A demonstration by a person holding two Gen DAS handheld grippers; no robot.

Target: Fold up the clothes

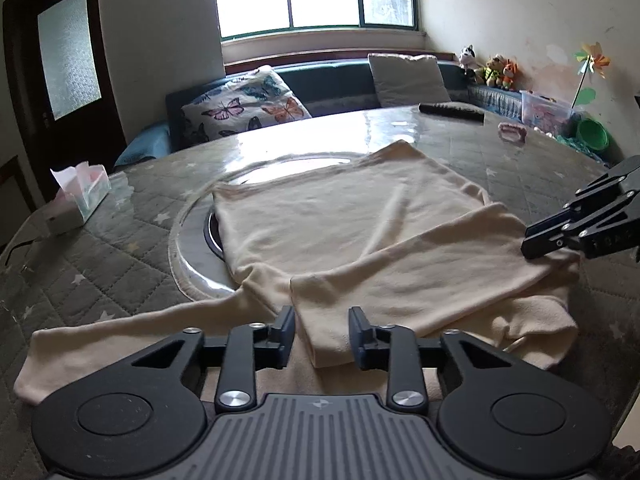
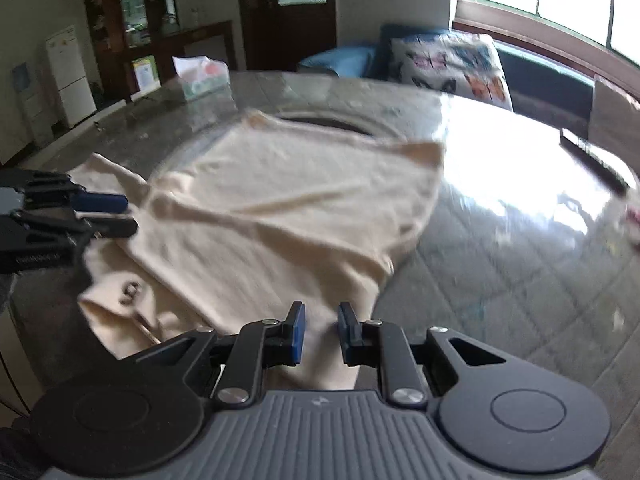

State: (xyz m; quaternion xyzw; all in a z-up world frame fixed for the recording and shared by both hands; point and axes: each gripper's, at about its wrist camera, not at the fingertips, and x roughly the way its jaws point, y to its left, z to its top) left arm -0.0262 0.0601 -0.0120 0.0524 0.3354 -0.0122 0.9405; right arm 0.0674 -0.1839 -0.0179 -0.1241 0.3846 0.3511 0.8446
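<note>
The right wrist view is motion-blurred, so the remote and the pink thing at the right edge are smears. The shirt hides most of the metal ring set in the table. The left gripper hides the shirt's near edge. The cabinet's contents are too small to tell.

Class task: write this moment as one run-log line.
cream garment: sleeve folded across | left gripper: open at near hem | right gripper: open | table
</note>
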